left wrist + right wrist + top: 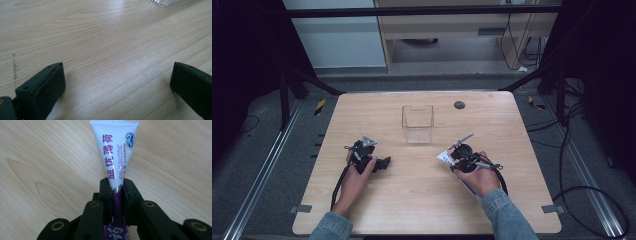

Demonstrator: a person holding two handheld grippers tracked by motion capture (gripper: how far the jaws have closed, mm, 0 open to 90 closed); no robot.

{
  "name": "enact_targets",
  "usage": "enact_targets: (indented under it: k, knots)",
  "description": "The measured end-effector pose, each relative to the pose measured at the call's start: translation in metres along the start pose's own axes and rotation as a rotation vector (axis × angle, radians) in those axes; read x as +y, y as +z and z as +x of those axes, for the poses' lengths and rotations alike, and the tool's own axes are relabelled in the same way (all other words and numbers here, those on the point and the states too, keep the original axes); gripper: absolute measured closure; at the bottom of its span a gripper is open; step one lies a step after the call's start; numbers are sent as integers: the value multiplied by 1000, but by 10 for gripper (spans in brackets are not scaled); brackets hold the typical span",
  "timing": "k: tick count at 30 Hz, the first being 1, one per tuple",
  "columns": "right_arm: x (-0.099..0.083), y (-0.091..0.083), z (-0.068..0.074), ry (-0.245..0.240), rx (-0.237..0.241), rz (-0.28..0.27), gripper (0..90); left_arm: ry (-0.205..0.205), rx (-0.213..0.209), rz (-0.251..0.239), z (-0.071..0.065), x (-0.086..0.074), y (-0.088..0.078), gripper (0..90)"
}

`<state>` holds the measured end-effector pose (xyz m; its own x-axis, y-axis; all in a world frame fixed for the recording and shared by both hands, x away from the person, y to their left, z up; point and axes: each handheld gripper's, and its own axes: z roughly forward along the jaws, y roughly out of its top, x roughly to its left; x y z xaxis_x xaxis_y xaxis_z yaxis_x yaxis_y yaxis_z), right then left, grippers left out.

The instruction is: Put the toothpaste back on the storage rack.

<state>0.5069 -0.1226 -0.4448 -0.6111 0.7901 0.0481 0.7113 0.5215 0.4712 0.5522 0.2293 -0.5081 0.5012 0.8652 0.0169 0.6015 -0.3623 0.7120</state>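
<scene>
A: Nearest the lens: right gripper (116, 186) pinching the toothpaste tube (117, 157) mid-body, crimped end pointing away. It's just right of and nearer than the clear bin (417, 124), low over the table (422, 200).

B: Left gripper (117, 82)?

A: Jaws spread wide, nothing between them, left of the bin, resting low.

B: Plan?

A: Likely drop into the bin. Lift first, keep the tube's long axis vertical over the opening, release low.

B: Surroundings?

A: Pale wood top, small dark disc (459, 105) behind the bin, grey floor, dark frame, loose cables (592, 200) to the right.
</scene>
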Motion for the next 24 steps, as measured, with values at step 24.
enact_targets:
  k: [24]
  knots:
    - [21, -64, -32, 84, -37, -320, 794, 2, 1, 2, 0, 0, 0, 0]
